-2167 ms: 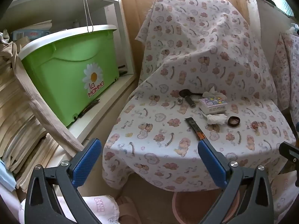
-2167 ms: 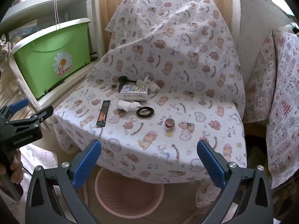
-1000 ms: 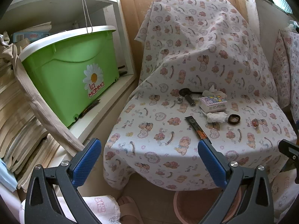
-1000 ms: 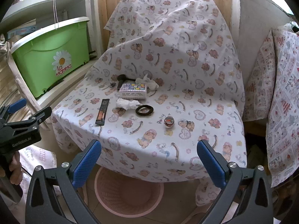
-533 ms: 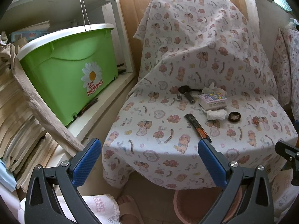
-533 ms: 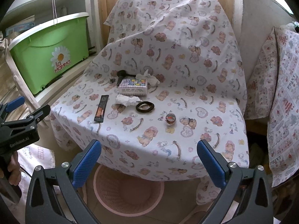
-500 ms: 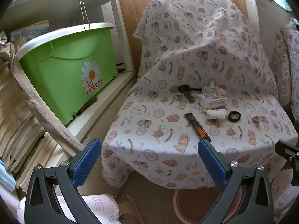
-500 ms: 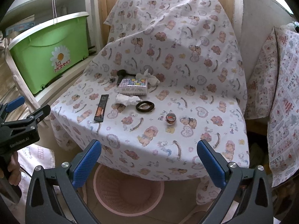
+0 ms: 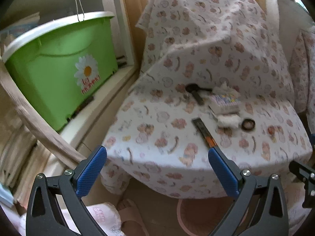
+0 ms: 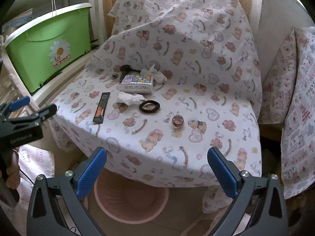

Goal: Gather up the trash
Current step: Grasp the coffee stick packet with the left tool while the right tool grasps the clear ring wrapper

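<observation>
Cartoon-print sheet [image 10: 196, 63] covers the seat; both the left gripper [image 9: 157, 169] and right gripper [image 10: 157, 169] hang wide open, empty, off its front edge. Crumpled tissue [image 10: 131, 99] lies mid-seat by a patterned box [image 10: 137, 83], pink basket [image 10: 131, 198] half hidden below. Green bin [image 10: 47, 45] reads "La Mamma"; left view's blurry.

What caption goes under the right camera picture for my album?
Open right tool hovers over a pink basket, facing a sheet with crumpled tissues.
</observation>
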Demonstrator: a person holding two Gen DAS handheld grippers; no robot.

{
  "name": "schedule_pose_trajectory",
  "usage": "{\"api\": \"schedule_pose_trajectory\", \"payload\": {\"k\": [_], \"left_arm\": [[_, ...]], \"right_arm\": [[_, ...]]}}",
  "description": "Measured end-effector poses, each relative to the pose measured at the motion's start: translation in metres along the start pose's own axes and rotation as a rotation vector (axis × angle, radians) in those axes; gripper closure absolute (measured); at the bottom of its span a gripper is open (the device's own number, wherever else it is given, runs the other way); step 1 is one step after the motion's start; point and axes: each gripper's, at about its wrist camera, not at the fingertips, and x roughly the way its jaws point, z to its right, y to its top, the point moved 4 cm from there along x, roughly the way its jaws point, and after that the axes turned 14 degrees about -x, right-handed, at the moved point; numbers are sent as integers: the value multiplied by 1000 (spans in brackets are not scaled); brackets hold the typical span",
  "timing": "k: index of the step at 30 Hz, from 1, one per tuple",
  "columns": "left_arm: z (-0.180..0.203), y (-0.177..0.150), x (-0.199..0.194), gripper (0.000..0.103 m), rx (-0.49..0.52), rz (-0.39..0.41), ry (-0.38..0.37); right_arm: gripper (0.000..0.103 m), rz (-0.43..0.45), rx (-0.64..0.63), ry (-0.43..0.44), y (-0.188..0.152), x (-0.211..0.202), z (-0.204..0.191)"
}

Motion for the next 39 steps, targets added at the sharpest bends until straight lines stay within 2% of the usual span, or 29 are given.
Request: {"api": "schedule_pose_trajectory", "payload": {"k": [2, 5, 9, 11, 13, 14, 16, 18, 20, 22, 25, 27, 28, 30, 32, 36, 39], "left_arm": [[5, 11, -1, 1, -5, 7, -21], [14, 23, 3, 2, 3, 4, -30], [27, 28, 19, 13, 42, -20, -26], [30, 25, 32, 21, 36, -50, -29], [33, 18, 45, 30, 25, -100, -45], [34, 14, 51, 36, 23, -126, -57], [35, 5, 60, 38, 25, -153, -65], [35, -1, 64, 38, 31, -141, -44], [34, -4, 68, 39, 23, -137, -26], [34, -6, 72, 39, 7, -165, -48], [36, -6, 76, 37, 5, -184, -47], [38, -6, 77, 31, 9, -186, -45], [39, -5, 78, 29, 11, -185, -44], [43, -5, 79, 20, 25, -184, -36], [47, -6, 80, 17, 44, -178, -28], [52, -8, 81, 11, 60, -177, -38], [55, -12, 83, 11, 80, -185, -36]], "right_arm": [[0, -27, -12, -4, 8, 0, 8], [2, -12, 9, 24, 25, -2, 16], [8, 14, 20, 48, 49, 2, 30], [14, 19, 19, 33, 58, 10, 38], [28, 9, 18, 23, 60, 20, 43], [30, 8, 25, 27, 60, 27, 47], [37, 16, 35, 14, 55, 37, 54], [46, -12, 24, -17, 47, 49, 58], [47, -48, -35, -11, 43, 60, 55], [47, -76, -90, 7, 38, 70, 49], [47, -109, -105, 27, 32, 82, 45], [47, -122, -99, 48, 30, 89, 44], [47, -125, -100, 44, 30, 93, 44], [47, -130, -105, 10, 30, 98, 46], [48, -137, -86, 16, 29, 102, 48], [60, -155, -69, 14, 31, 110, 50], [70, -159, -68, 18, 32, 111, 49]]}}
